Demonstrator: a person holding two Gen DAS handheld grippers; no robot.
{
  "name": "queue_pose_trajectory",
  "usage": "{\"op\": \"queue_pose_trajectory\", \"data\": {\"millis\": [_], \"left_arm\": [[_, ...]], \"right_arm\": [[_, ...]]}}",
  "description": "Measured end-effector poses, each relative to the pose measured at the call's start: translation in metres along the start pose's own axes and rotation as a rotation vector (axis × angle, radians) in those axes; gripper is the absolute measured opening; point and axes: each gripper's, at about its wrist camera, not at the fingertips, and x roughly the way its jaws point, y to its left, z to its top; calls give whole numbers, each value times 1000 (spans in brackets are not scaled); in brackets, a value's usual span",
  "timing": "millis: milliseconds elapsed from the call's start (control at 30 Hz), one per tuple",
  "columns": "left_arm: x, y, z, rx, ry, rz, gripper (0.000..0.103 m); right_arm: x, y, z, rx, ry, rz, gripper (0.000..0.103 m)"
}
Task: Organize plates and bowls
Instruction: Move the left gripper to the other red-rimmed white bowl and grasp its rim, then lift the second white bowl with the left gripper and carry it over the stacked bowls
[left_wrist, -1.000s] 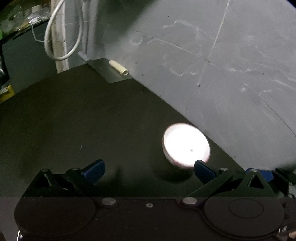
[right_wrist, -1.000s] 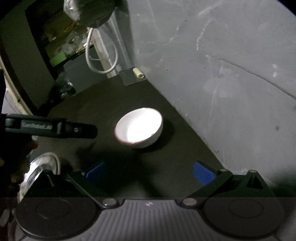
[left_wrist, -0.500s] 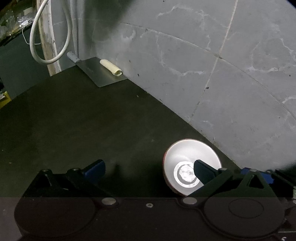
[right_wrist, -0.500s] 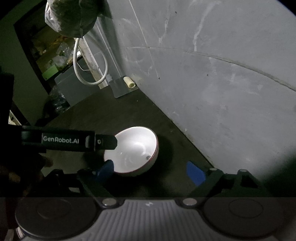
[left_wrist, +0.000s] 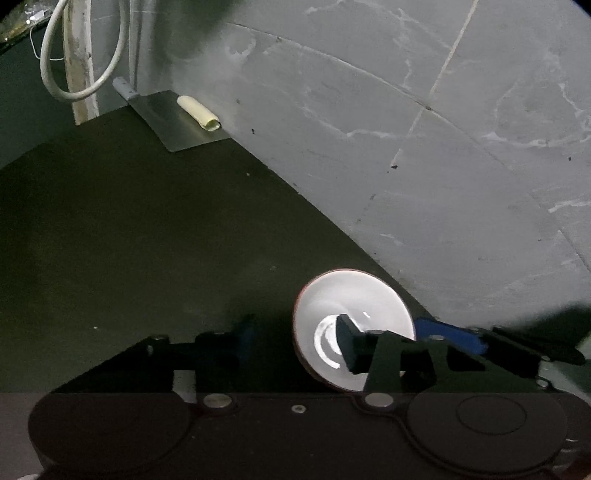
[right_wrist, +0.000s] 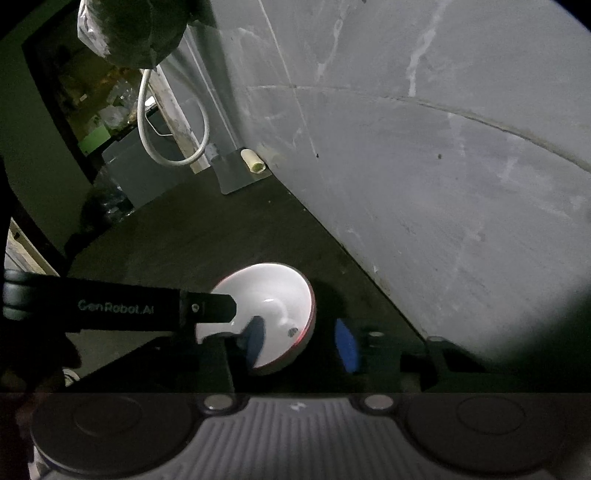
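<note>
A white bowl (left_wrist: 354, 299) with a red rim stands on the dark counter (left_wrist: 147, 240), close to the grey wall. My left gripper (left_wrist: 295, 338) straddles the bowl's left rim, right finger (left_wrist: 347, 343) inside and left finger outside. Its jaws are closing, and a gap still shows at the outer pad. In the right wrist view the bowl (right_wrist: 266, 288) has my right gripper (right_wrist: 300, 343) over its right rim, left finger (right_wrist: 255, 339) inside and blue right pad (right_wrist: 345, 347) just outside. These jaws are closing too, and the pads do not press the rim. The left gripper's black body (right_wrist: 207, 306) reaches in from the left.
A flat metal blade (left_wrist: 173, 125) with a pale roll (left_wrist: 199, 116) on it lies at the back against the wall (left_wrist: 406, 147). A white cable loop (left_wrist: 85, 85) hangs behind it. A dark bag (right_wrist: 129, 33) hangs above. Bare counter stretches left of the bowl.
Both grippers came in toward the bowl and their jaws narrowed a lot. Each now has one finger inside the bowl and one outside.
</note>
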Motion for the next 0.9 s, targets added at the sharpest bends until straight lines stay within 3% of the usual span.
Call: {"op": "queue_pose_trajectory", "data": {"millis": [67,233,367,600,900], "left_arm": [[1,0,0,-10,3,-18,35],[3,2,-3,-39,4,-44,27],[2,5,-5,-66,-1,-33,13],[-7,11,-15,-118,-13,-37,11],[-44,21,-27,-153,-87,-43,11]], "right_arm": [[4,0,1,2,8,-6,38],[8,1,1,8,23,-6,23],[10,3,1,4,27,-15,20],[6,4,2,16,22,-16,11],[-16,24,2,-10,-14,12,11]]}}
